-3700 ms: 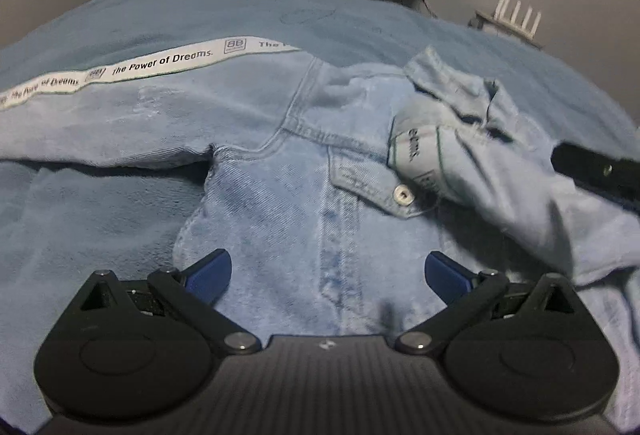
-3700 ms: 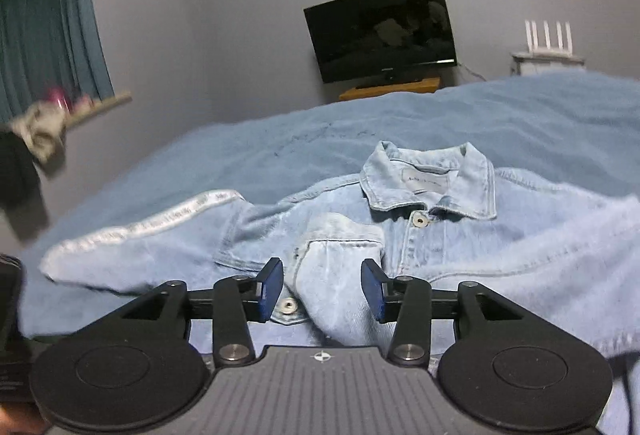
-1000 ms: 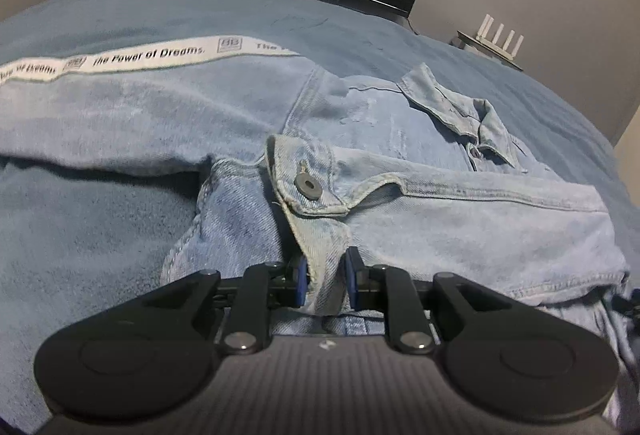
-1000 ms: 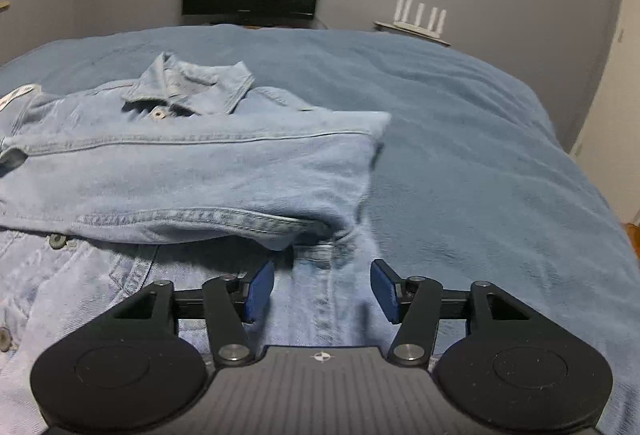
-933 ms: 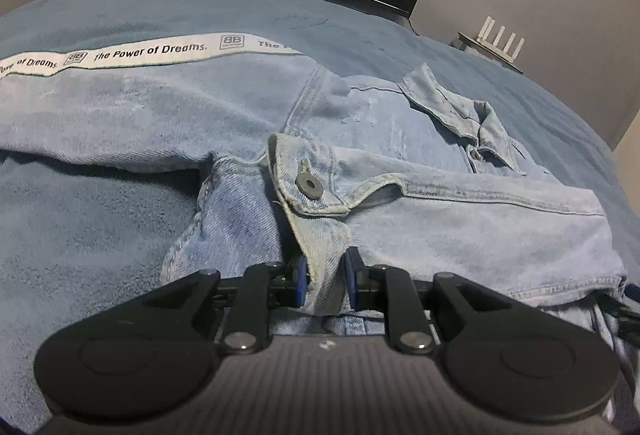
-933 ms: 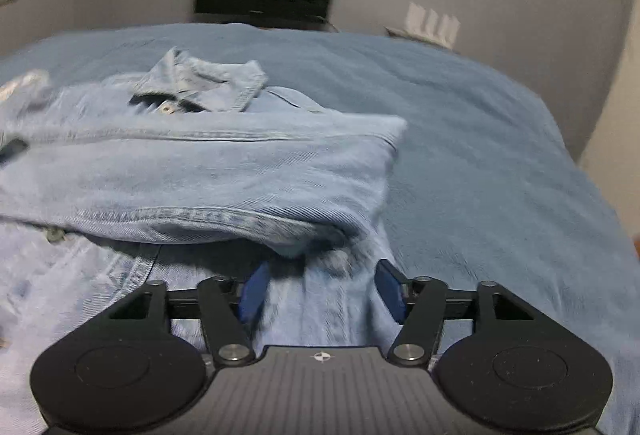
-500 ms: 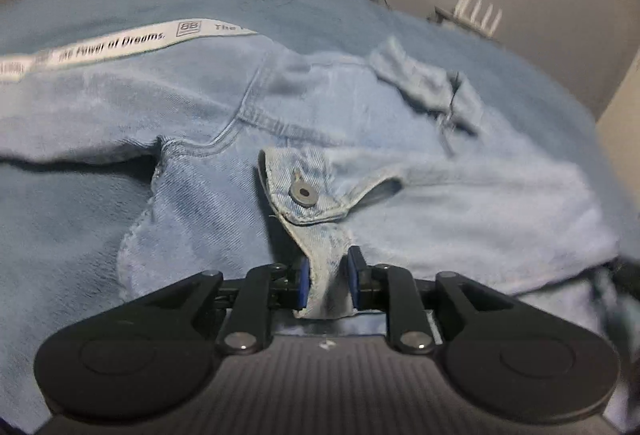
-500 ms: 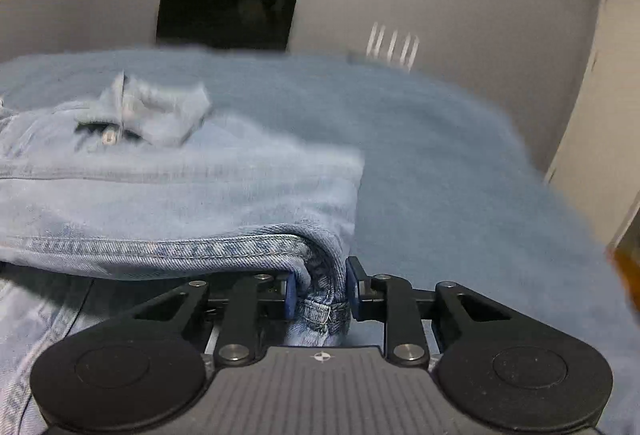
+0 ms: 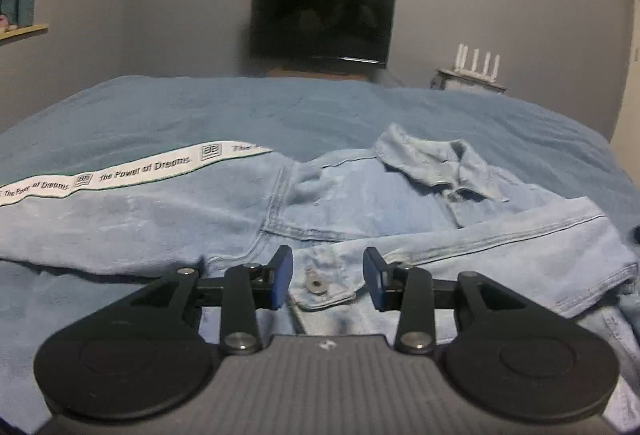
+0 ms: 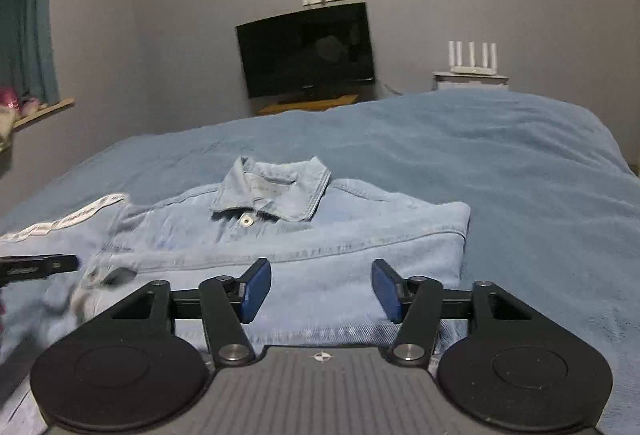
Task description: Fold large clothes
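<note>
Bed (image 9: 200,107) | denim jacket (image 9: 360,203) lengthwise, collar toward TV (image 9: 322,21) | both claws just opening, clear of cloth

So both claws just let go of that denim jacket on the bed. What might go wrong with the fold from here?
Both claws, left claw and right claw, have just been opening, with nothing pinched between them.

1. The folded-over sleeve lies loose on the denim jacket; stiff denim may spring back.
2. The other sleeve, with its white printed strip, is spread out across the bed, so the fold is lopsided until it is brought in.
</note>
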The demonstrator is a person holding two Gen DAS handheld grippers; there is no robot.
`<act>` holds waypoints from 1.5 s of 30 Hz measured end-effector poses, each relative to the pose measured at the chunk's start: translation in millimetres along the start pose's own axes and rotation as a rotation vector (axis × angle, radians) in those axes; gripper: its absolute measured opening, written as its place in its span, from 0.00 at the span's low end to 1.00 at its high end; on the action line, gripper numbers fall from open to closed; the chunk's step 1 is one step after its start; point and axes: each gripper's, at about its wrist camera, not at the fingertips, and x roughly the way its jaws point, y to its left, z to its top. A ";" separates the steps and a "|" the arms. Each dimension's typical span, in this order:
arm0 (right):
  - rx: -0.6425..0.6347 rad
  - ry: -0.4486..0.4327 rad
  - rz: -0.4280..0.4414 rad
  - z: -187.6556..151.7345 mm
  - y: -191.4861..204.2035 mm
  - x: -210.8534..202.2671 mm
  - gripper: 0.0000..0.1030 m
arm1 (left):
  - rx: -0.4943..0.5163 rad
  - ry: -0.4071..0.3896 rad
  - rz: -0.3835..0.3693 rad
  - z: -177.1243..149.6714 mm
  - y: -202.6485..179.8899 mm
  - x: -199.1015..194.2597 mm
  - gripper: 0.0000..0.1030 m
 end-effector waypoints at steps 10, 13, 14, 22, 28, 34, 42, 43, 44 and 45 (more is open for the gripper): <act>-0.025 0.169 -0.086 -45.6 -1.6 54.9 0.30 | -0.002 0.223 -0.080 -30.8 0.1 41.8 0.35; -0.053 0.164 -0.095 -51.9 2.2 63.0 0.31 | -0.006 0.226 -0.078 -32.5 1.0 42.6 0.35; -0.064 0.162 -0.100 -52.8 4.2 64.2 0.31 | -0.004 0.225 -0.077 -32.9 0.7 42.3 0.35; 0.001 0.043 -0.084 -46.6 12.9 42.7 0.76 | -0.037 0.211 -0.069 -24.4 1.1 36.1 0.51; -0.022 0.022 -0.083 -49.5 21.3 39.8 0.87 | -0.138 0.070 -0.057 5.1 19.3 1.9 0.78; -0.110 0.035 -0.087 -56.9 34.8 42.3 0.87 | -0.231 -0.014 0.242 23.9 102.4 -21.8 0.89; -0.184 0.039 -0.079 -64.8 47.9 42.9 0.87 | -0.592 0.015 0.429 -11.3 217.1 -16.5 0.88; -0.191 0.039 -0.078 -65.2 47.8 43.3 0.88 | -0.594 0.008 0.446 -13.9 222.4 -13.7 0.88; -0.194 0.039 -0.077 -65.6 47.8 43.7 0.88 | -0.582 0.002 0.466 -15.1 227.1 -10.5 0.88; -0.196 0.041 -0.077 -66.2 47.7 44.2 0.88 | -0.575 -0.005 0.480 -18.0 231.0 -10.3 0.88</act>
